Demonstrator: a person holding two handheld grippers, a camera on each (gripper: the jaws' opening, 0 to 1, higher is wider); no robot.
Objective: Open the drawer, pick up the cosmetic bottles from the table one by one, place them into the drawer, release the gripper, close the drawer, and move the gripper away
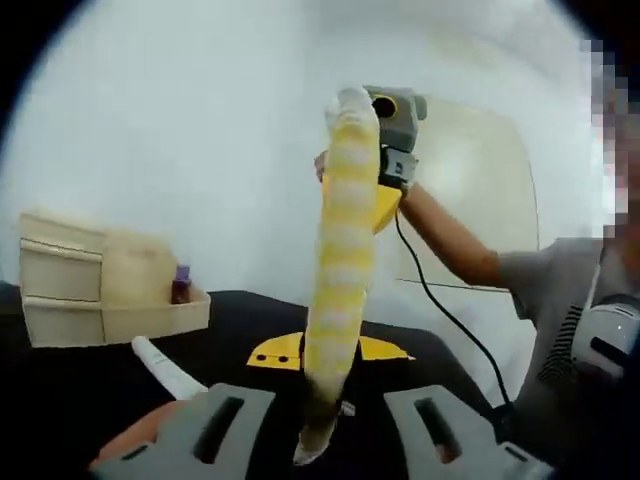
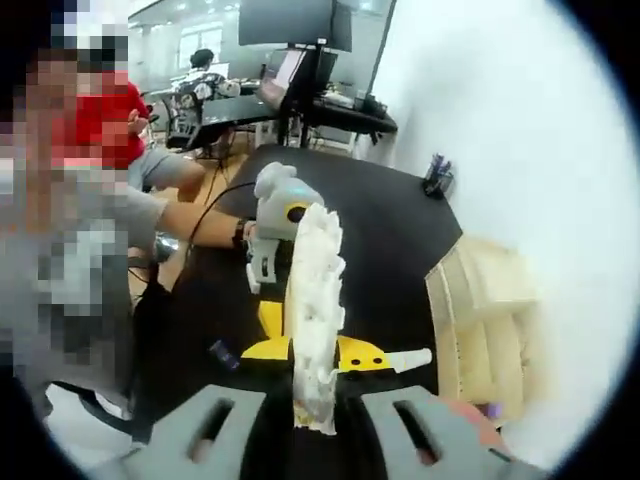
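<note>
A long yellow-and-white striped cloth [image 1: 343,260] hangs in the air, stretched between my two grippers. Its near end sits between the jaws of my left gripper [image 1: 325,425], and its far end reaches my right gripper [image 1: 395,125], held up by a hand. In the right gripper view the same cloth [image 2: 315,310] runs from my right gripper [image 2: 315,415] up to my left gripper [image 2: 280,215]. Both look shut on it. A beige drawer unit [image 1: 60,290] stands at the left with a drawer pulled out and a purple bottle [image 1: 181,285] in it. A white tube [image 1: 165,365] lies on the black table.
A yellow marker [image 1: 285,350] lies on the black table [image 2: 400,240] under the cloth. The drawer unit [image 2: 490,320] stands by the white wall. Dark bottles [image 2: 435,175] stand at the table's far end. A person's arm [image 1: 450,240] and cable cross at the right. Desks and people are behind.
</note>
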